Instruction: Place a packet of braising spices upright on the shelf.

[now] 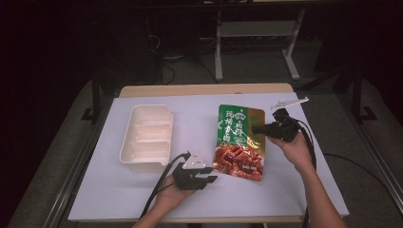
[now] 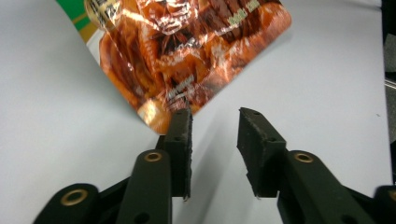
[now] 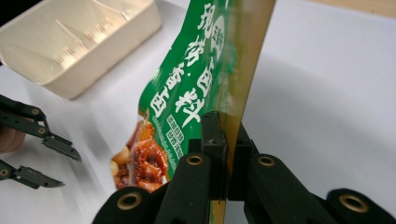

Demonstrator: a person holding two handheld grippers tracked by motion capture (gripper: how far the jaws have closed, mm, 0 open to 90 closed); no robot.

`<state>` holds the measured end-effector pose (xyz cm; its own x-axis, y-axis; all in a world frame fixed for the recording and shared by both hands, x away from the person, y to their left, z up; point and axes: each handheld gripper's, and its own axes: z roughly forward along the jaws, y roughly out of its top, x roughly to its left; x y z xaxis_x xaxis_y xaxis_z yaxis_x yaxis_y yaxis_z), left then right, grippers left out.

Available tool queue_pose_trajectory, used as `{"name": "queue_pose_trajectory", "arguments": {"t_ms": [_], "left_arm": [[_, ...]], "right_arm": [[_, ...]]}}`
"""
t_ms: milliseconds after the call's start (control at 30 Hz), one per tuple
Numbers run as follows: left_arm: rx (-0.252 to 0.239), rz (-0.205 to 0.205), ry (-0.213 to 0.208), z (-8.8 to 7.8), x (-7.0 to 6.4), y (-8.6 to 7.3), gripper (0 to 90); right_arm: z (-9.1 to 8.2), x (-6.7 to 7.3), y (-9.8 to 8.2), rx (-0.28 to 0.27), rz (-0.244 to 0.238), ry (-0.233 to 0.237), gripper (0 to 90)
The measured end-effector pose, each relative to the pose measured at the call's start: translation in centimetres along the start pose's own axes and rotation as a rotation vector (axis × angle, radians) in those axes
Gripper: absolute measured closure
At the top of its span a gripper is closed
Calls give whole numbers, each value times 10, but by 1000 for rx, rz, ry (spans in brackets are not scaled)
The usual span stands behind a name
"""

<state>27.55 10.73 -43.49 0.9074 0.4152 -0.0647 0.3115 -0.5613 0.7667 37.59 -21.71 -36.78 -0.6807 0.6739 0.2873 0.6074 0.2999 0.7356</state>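
Overhead, white sheet (image 1: 142,199) covers a wooden table (image 1: 204,89), and three things sit on it. A cream plastic tray (image 1: 146,137) with ribbed dividers lies toward the left edge, its long side running front to back. A green and orange-red food pouch (image 1: 240,142) with white lettering lies right of centre, its green end toward the far edge and its orange end toward the near edge. A small white plastic piece (image 1: 290,102) rests near the far right corner. The left gripper (image 1: 209,175), held in a hand (image 1: 172,194) coming in from the near edge, points right with its jaws spread just beside the pouch's near left corner. The right gripper (image 1: 256,128), in the other hand (image 1: 297,151), points left and pinches the pouch's right edge about halfway along.

Left gripper view: the two black jaws stand apart over bare sheet, nothing between them. The pouch's (image 2: 187,51) crinkled orange end fills the upper middle, its lowest corner just at the tip of the left-hand jaw; whether they touch I cannot tell.

Right gripper view: the jaws are pressed together on the pouch's (image 3: 196,88) gold edge strip, and the pouch rises tilted from them. The tray (image 3: 79,42) lies at upper left, and the left gripper's (image 3: 51,161) spread jaws show at the left.
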Motion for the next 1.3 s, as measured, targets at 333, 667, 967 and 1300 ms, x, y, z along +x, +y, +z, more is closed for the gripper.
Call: {"name": "queue_pose_trajectory", "arguments": {"t_ms": [333, 667, 967, 1300], "left_arm": [[-25, 20, -1, -22, -9, -14, 581], [-55, 4, 3, -38, -10, -28, 533], [-80, 17, 18, -50, -15, -33, 474], [-91, 8, 32, -51, -15, -37, 378]], "right_arm": [[-13, 27, 17, -35, -63, 2, 894], [-26, 48, 31, -76, -117, -10, 896], [-31, 68, 45, -109, -170, -32, 896], [-31, 76, 59, -138, -180, -23, 897]]}}
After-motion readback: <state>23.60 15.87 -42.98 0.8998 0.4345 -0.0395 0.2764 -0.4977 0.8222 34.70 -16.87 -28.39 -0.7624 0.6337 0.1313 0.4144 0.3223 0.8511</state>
